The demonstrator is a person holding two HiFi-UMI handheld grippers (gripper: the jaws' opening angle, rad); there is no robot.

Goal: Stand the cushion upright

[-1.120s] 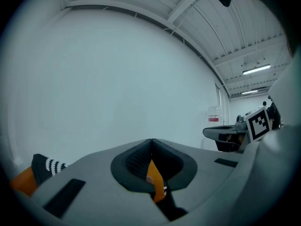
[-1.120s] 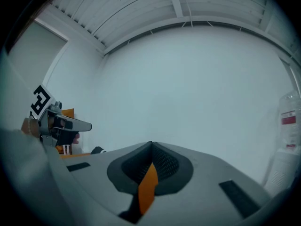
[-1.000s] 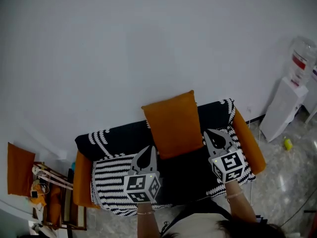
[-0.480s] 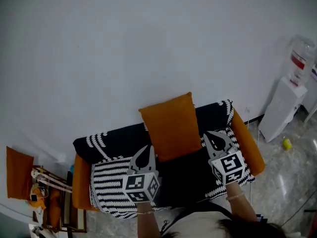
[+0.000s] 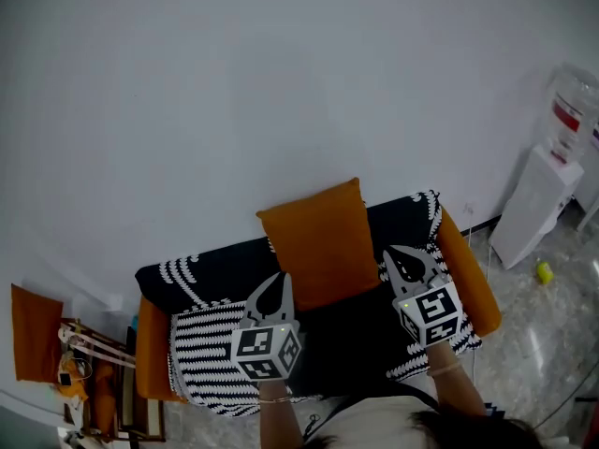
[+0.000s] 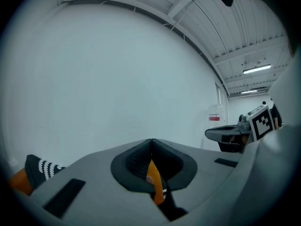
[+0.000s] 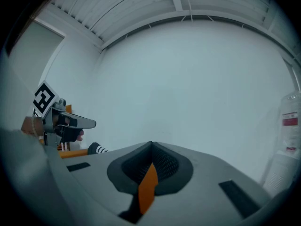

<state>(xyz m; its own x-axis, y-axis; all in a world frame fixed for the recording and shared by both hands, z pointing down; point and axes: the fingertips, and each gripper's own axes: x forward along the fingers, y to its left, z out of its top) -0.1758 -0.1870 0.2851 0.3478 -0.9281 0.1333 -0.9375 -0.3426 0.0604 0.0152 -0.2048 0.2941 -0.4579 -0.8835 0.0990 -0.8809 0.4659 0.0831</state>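
An orange cushion (image 5: 314, 241) stands upright on a sofa (image 5: 465, 262), leaning against the backrest, which is draped in a black-and-white throw (image 5: 211, 340). The left tongs (image 5: 281, 281) and right tongs (image 5: 393, 253) flank the cushion's lower edge. Both tongs are pressed together, gripping nothing.

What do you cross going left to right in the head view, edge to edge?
spare cushion → sofa's left arm → left gripper → sofa cushion → right gripper → sofa's right arm → water dispenser
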